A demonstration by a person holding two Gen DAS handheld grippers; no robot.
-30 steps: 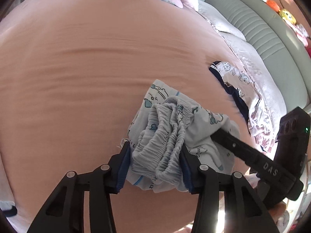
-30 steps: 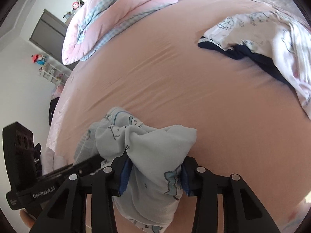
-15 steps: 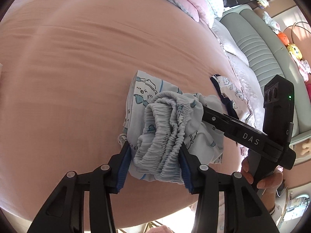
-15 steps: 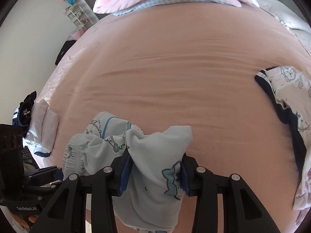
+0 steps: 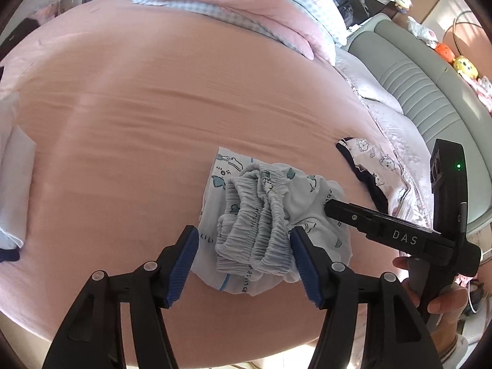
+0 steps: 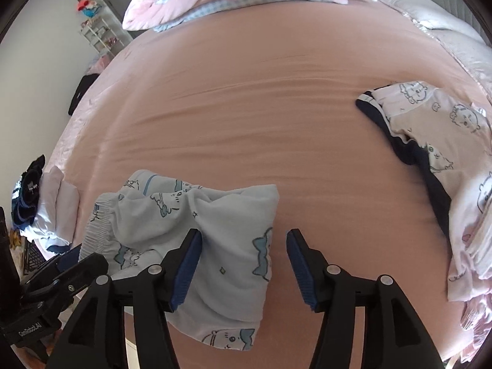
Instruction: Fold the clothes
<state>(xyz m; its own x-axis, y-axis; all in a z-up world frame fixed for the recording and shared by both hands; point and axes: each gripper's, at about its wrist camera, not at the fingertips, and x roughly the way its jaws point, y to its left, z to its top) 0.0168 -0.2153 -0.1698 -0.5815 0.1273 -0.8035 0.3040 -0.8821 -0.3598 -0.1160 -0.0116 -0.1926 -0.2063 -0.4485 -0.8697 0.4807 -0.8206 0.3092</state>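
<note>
Pink bedsheet (image 5: 153, 153) under bunched pale-blue shorts (image 5: 261, 224)

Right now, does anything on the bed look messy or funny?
Yes. The light blue printed garment between the left gripper and the right gripper is bunched up, its elastic waistband scrunched, not folded flat. Both grippers' jaws are opening. A white and navy garment lies crumpled at the bed's right edge.

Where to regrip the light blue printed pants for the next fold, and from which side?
Probably the gathered elastic waistband of the light blue pants, from above: bunched ridges give the pads bulk. The left gripper already straddles it, jaws opening; the right gripper, also opening, could take the flat hem end.
</note>
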